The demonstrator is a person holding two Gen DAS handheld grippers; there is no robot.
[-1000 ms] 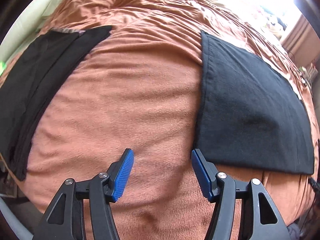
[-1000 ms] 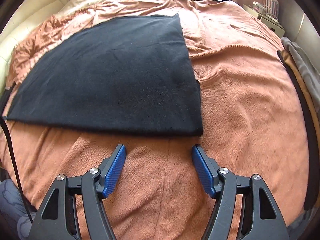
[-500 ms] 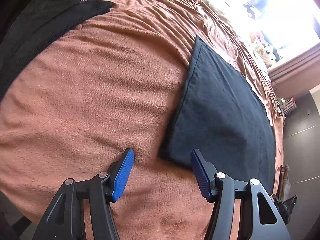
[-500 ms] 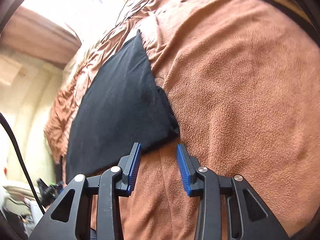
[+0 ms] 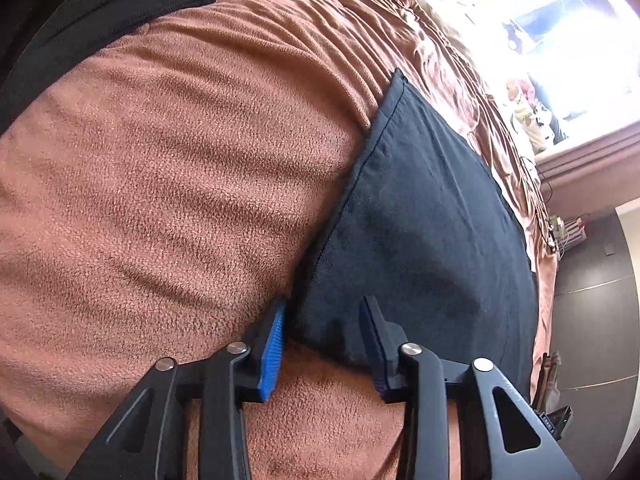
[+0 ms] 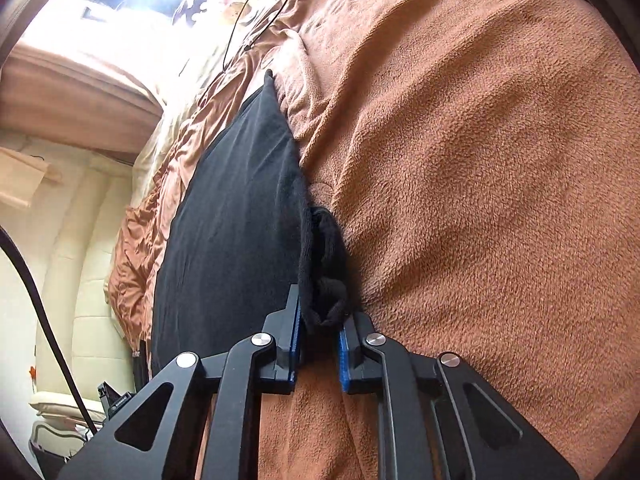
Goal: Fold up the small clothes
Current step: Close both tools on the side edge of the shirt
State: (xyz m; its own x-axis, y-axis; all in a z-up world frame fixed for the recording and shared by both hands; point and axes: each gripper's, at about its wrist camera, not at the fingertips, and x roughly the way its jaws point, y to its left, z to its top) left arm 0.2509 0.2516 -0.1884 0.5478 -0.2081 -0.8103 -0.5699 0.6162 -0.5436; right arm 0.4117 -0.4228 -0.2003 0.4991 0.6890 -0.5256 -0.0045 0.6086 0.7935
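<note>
Jaws on your right gripper (image 6: 318, 326) have just been closing and now pinch a bunched corner of the black cloth (image 6: 232, 232). Your left gripper (image 5: 324, 332) has also been closing; its jaws stand narrow astride the cloth's (image 5: 420, 240) other near corner, though you cannot tell whether the pads press yet. That cloth lies flat on the brown blanket (image 5: 160, 180), with another dark garment (image 5: 100, 4) well apart at the blanket's far left.

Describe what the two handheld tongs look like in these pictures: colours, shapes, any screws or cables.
Both the left tongs and the right tongs have matte black angular arms with triangular cut-outs and round silver screws at the joints. Each finger carries a ribbed blue pad. A black cable shows at the edge of the right view.
</note>
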